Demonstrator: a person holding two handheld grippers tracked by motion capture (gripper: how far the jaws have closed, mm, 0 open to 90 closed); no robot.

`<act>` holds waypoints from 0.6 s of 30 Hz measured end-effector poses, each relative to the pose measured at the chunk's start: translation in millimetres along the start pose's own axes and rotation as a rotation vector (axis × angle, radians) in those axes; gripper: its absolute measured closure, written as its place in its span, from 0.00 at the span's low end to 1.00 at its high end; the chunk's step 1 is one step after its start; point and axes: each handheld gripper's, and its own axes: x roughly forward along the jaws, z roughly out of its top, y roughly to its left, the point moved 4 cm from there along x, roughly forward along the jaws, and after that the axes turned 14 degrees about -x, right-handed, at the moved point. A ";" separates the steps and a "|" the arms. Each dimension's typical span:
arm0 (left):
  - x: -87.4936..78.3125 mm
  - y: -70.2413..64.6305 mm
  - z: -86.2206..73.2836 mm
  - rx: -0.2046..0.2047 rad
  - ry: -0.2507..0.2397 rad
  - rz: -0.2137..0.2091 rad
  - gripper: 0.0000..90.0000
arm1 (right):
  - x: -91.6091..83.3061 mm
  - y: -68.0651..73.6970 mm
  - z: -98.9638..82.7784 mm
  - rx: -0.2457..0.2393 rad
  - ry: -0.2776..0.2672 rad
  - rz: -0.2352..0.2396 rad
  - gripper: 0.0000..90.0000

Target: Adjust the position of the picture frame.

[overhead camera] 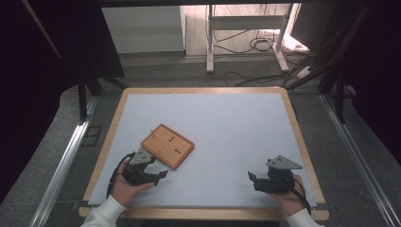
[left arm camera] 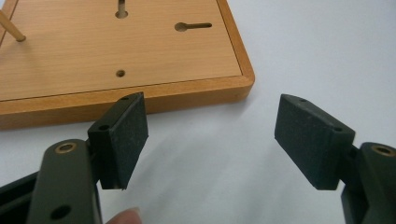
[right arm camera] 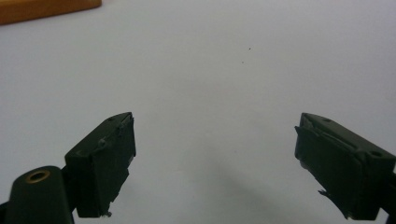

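A wooden board (overhead camera: 167, 146) with a raised rim lies flat on the counter (overhead camera: 236, 127), left of centre and turned at an angle to the counter's edges, its near corner pointing toward the left gripper (overhead camera: 160, 176). In the high view that gripper sits at the near left of the pale counter surface, held in the person's left hand (overhead camera: 126, 185), with its jaws aimed to the right and its grey three-cornered plate just beside the board's near-left edge. In the left gripper view the left gripper (left arm camera: 210, 140) has its jaws spread wide with nothing between them; the wooden board (left arm camera: 126, 60) lies just beyond them, toward the far left of that view, and one jaw tip overlaps the board's rim, though whether it touches cannot be told. The board's recessed face shows two keyhole-shaped slots, a small round hole, and a thin wooden peg (left arm camera: 11, 27) standing in it near the far left. The right gripper (overhead camera: 251, 178) rests at the near right of the counter in the right hand (overhead camera: 291, 196), well apart from the board, jaws pointing left. In the right gripper view the right gripper (right arm camera: 215, 163) is also spread open over bare counter, empty, with a corner of the wooden board (right arm camera: 46, 9) at the far left.
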 end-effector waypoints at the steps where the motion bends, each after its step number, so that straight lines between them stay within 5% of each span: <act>1: 0.0 0.5 0.2 0.001 0.000 0.003 0.28 | -0.4 -1.1 -0.6 0.003 -0.004 0.004 0.16; 18: -9.4 3.1 -2.1 -0.036 -0.016 0.029 0.29 | -4.1 10.8 -1.0 -0.016 -0.004 0.021 0.20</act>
